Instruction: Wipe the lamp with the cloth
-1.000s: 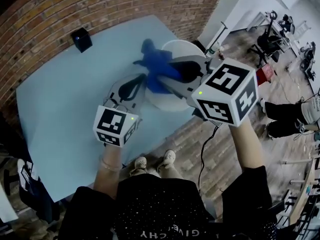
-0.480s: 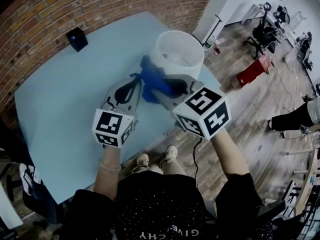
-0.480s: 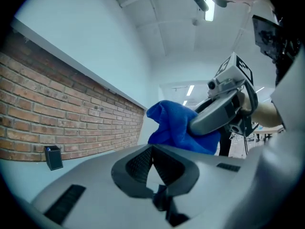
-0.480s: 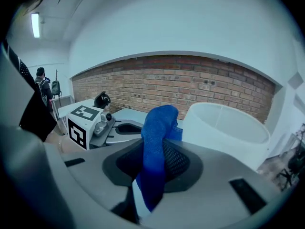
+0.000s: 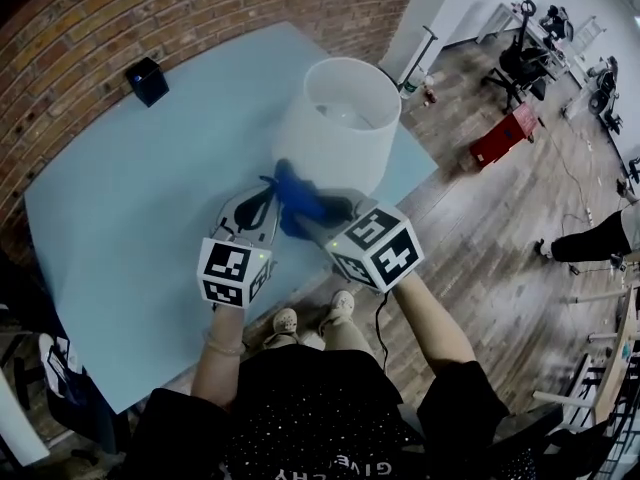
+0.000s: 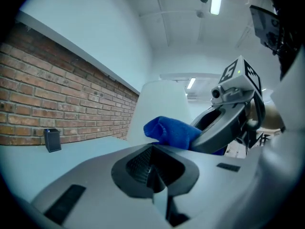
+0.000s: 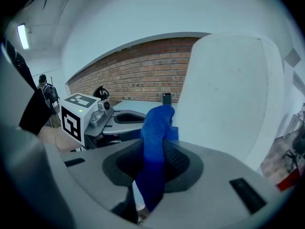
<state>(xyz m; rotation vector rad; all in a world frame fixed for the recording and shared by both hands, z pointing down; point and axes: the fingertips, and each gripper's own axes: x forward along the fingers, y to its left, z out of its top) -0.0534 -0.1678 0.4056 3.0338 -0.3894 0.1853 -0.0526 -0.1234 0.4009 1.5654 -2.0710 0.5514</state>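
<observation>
The lamp's white shade [image 5: 338, 118] stands on the light blue table [image 5: 120, 198], near its front right edge. My right gripper [image 5: 292, 214] is shut on the blue cloth [image 5: 300, 198], which rests against the near lower side of the shade. In the right gripper view the cloth [image 7: 155, 147] hangs between the jaws of the right gripper [image 7: 142, 194], with the shade [image 7: 228, 94] just to its right. My left gripper [image 5: 268, 192] sits beside it on the left, shut and holding nothing. In the left gripper view the left gripper [image 6: 153, 178] points at the cloth [image 6: 171, 130] and the shade [image 6: 159, 106].
A small black box [image 5: 147, 80] stands at the table's far left by the brick wall [image 5: 200, 8]. The table's front edge runs just below the grippers, with wooden floor [image 5: 480, 218] and a cable beyond. Chairs and a red box stand at the far right.
The right gripper has carried the cloth from the top of the shade down its near side, toward me. The left gripper has stayed almost still.
</observation>
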